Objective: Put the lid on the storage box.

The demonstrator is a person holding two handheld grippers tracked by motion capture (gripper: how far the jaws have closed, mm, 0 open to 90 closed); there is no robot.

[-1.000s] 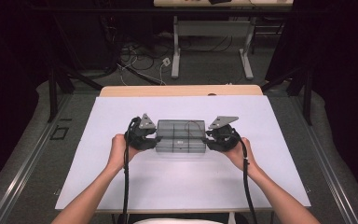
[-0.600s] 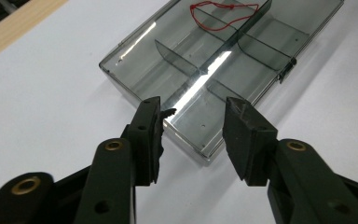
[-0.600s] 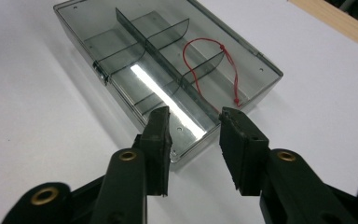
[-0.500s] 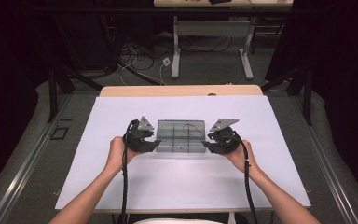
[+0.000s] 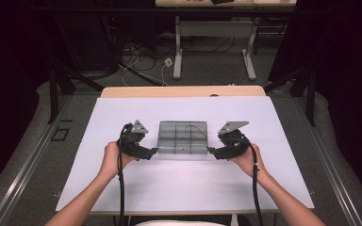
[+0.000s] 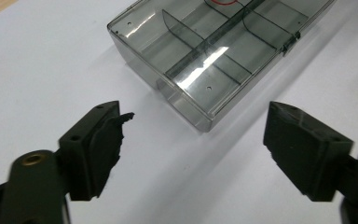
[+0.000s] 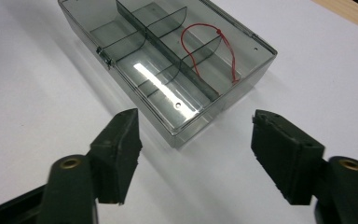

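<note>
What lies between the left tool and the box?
Bare white table. In the left gripper view, the left tool stands open short of the box corner, nothing between them. The high view agrees.

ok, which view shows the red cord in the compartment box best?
Right gripper view: the red cord loops across the dividers near one end of the closed clear box, close and sharp. High view shows it as a thin red curve. Left gripper view catches just a red arc at the top edge.

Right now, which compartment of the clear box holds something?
The far right compartment of the clear box: a red string loop lies in it; the others look empty.
</note>
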